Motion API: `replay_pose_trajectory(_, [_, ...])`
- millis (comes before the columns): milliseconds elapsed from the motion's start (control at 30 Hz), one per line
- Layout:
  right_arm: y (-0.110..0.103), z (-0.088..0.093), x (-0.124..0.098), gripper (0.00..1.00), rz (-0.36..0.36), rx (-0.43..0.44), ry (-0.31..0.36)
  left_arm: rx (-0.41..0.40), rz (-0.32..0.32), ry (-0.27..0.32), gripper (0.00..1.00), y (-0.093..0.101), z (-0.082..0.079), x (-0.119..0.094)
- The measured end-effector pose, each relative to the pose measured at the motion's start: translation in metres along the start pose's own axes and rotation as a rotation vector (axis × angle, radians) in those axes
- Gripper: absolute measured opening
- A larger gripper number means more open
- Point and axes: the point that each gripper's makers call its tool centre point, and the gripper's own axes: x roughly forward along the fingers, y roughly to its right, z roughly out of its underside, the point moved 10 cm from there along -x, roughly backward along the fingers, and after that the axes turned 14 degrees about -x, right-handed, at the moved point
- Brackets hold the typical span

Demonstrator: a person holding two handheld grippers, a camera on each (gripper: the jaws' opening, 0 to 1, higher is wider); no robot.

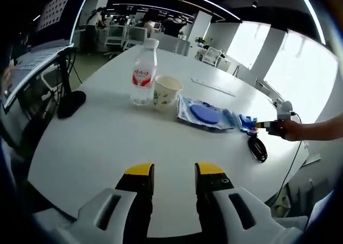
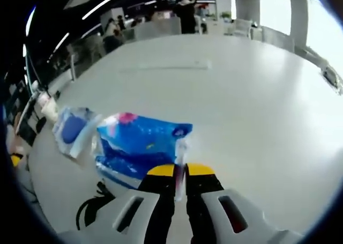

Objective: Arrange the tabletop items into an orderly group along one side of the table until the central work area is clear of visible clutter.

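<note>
Blue packet (image 2: 140,145) pinched, white table (image 2: 241,94), open office

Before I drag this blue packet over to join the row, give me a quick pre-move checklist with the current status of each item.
1. Right gripper shut on the blue plastic packet: ok, its edge is pinched between the yellow-tipped fingers.
2. Left gripper free: ok, open and holding nothing.
3. Row in place: ok, clear water bottle with red label, paper cup and clear pouch with a blue disc sit side by side.
4. Bottle and cup upright: ok.
5. Black cable clear of the packet: cannot tell; it lies close beside it.
6. White table centre cleared: not ok; the items have not reached an edge.
</note>
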Motion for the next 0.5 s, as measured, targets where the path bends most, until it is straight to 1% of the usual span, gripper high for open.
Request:
replay_pose_trajectory(67, [-0.0018,-0.0014,0.0016,0.03,-0.007,-0.028,-0.002,-0.002,0.001,0.0,0.28,0.0002,0.0001,0.0001])
replay_pose_trajectory(233, [-0.0015,-0.005,0.0042,0.03,-0.02,-0.04,0.005,-0.01,0.0,0.005,0.28,-0.0004,-0.0012,-0.0008])
replay_pose_trajectory(333, [-0.005,-0.0073,0.0041,0.03,-0.027,-0.054,0.01,-0.009,-0.002,0.009,0.28,-0.0008,-0.0021,-0.0023])
replay_pose_trajectory(500, [-0.0064,-0.0062,0.0047,0.04,-0.033,-0.052,0.007,-0.004,0.001,0.012,0.29,-0.0006,-0.0031,-0.0033])
